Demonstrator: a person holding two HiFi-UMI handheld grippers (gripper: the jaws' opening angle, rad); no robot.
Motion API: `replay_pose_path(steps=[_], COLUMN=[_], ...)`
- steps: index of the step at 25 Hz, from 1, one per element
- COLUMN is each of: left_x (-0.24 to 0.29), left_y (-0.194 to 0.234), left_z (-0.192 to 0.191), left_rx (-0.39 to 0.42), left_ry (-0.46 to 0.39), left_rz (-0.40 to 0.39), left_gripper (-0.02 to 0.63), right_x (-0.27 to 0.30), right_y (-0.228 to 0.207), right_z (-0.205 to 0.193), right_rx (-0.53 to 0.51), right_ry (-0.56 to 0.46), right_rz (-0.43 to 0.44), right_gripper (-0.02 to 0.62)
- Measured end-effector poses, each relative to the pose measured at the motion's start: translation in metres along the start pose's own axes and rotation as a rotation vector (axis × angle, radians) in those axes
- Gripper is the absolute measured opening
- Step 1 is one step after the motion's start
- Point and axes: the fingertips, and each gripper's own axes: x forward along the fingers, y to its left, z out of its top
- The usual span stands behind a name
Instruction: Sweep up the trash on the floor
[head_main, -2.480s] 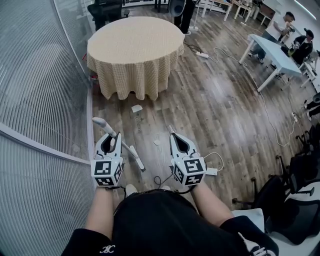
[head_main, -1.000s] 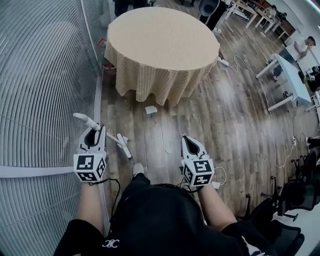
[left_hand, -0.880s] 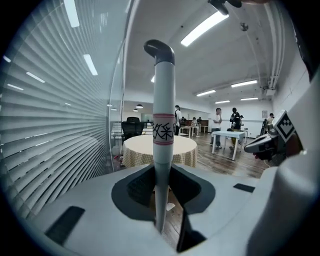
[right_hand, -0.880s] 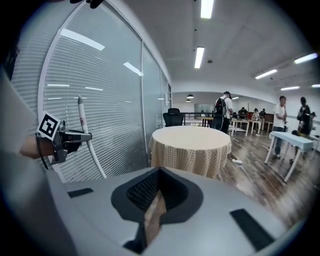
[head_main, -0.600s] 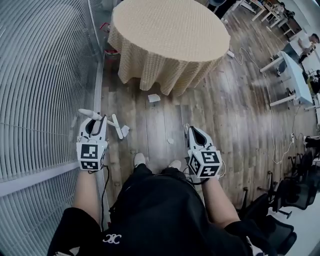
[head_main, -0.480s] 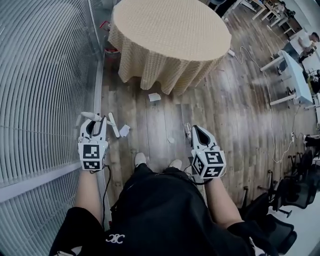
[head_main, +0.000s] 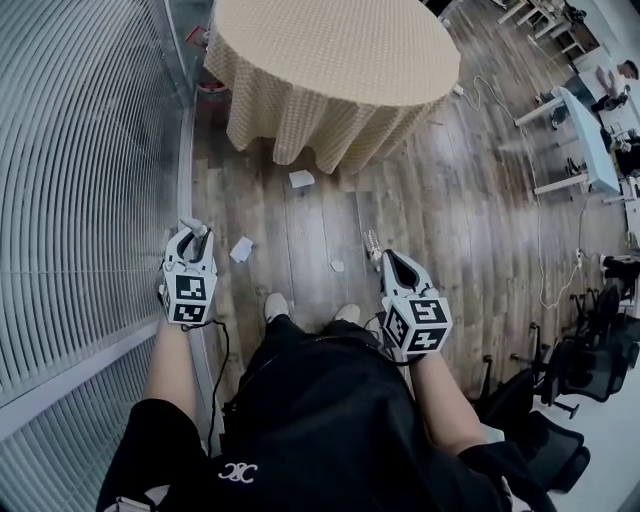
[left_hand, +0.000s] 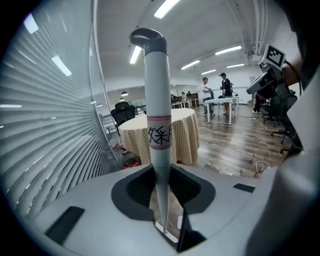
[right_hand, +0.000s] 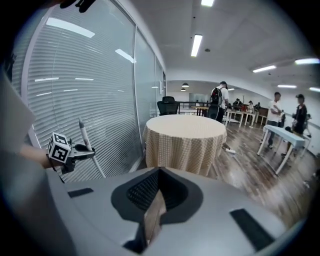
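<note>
My left gripper (head_main: 191, 244) is shut on a white broom handle (left_hand: 159, 125) that stands upright between its jaws, with red bands and black writing. From the head view the handle shows almost end-on. A paper scrap (head_main: 241, 249) lies on the wood floor just right of that gripper. Another scrap (head_main: 301, 179) lies by the tablecloth hem, and a tiny bit (head_main: 338, 266) near my shoes. My right gripper (head_main: 394, 266) is shut on a thin rod (head_main: 372, 244) that sticks out at its tip. What hangs below the rod is hidden.
A round table (head_main: 330, 60) with a beige checked cloth stands ahead. A glass wall with blinds (head_main: 80, 180) runs along the left. To the right are white desks (head_main: 585, 120), a floor cable (head_main: 540, 250), black chairs (head_main: 560, 400) and several people (right_hand: 275, 117).
The left gripper has swung the broom from slanting across the floor to upright and moved nearer the glass wall. The paper scrap by the broom now lies bare. The right gripper has barely moved.
</note>
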Motion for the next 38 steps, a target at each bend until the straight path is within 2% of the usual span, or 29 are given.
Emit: replay_pose_path(steps=[3,9,18,26,38], left_x=[0.009,0.022,0.038,0.059,0.068], left_y=[-0.017,-0.082,-0.195,-0.270,-0.402], left_z=[-0.006,-0.007,0.030,0.080,0.118], left_rx=[-0.017,0.011,0.097,0.130,0.192], left_ry=[0.018,0.034,-0.005,-0.036,-0.007], left_rz=[-0.032,-0.181,-0.395,-0.481,-0.629], left_gripper=[0.086,0.086,0.086,0.086,0.086], right_x=[0.001,0.002,-0.017,-0.051,-0.110], right_y=[-0.006,-0.019,-0.051,-0.108,-0.202], right_z=[-0.005,-0.010,-0.029,-0.062,-0.127], right_rx=[0.034,0.054,0.091,0.172,0.310], right_ry=[0.018,0.042,0.053,0.064,0.064], right_rz=[-0.015,-0.041,-0.080,-0.134,-0.209], right_gripper=[0.014,0.014,0.014,0.014,0.014])
